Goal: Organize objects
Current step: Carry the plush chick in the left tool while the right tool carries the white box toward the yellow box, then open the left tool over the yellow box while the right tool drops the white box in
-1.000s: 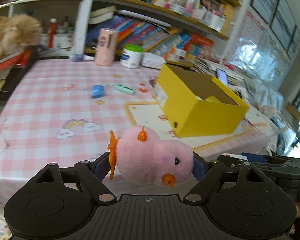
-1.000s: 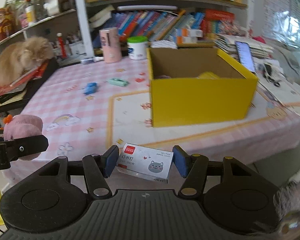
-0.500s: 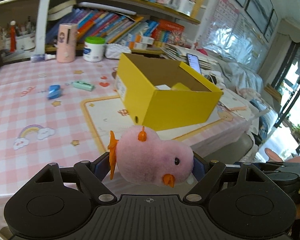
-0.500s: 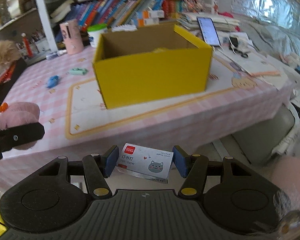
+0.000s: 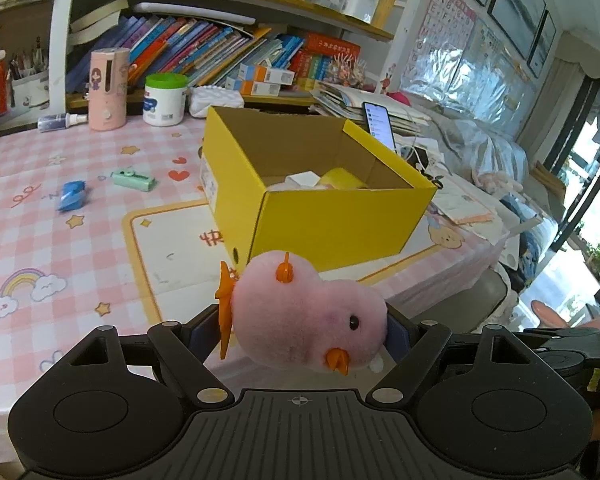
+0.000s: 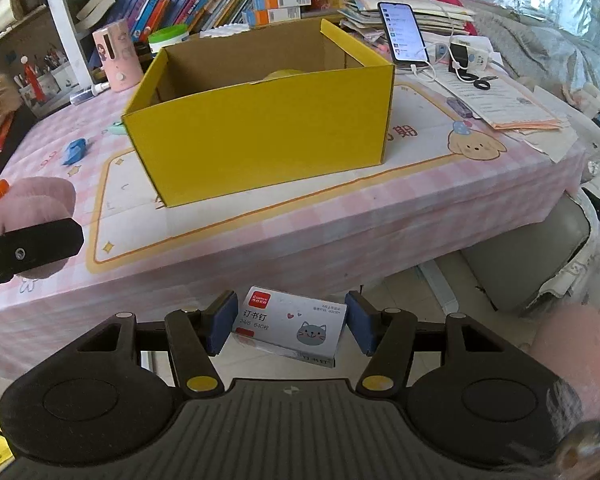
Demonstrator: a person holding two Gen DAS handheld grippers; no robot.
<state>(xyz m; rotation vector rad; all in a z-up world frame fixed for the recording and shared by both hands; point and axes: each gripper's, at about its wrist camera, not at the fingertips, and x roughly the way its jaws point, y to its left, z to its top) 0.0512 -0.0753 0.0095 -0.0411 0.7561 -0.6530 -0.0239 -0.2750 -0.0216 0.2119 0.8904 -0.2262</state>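
The left gripper squeezed a soft, light pink chick toy by its squishy sides, and the right gripper pinched a small stiff staple box marked 订书钉, both held near the yellow box, which probably would take them.

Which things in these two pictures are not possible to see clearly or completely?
- Contents of the yellow box: right wrist view, the front wall hides all but a yellow top; left wrist view shows only part.
- Pink plush chick: right wrist view, cut by the picture edge and crossed by the left gripper's black finger.
- Staple box: small print too small to read.
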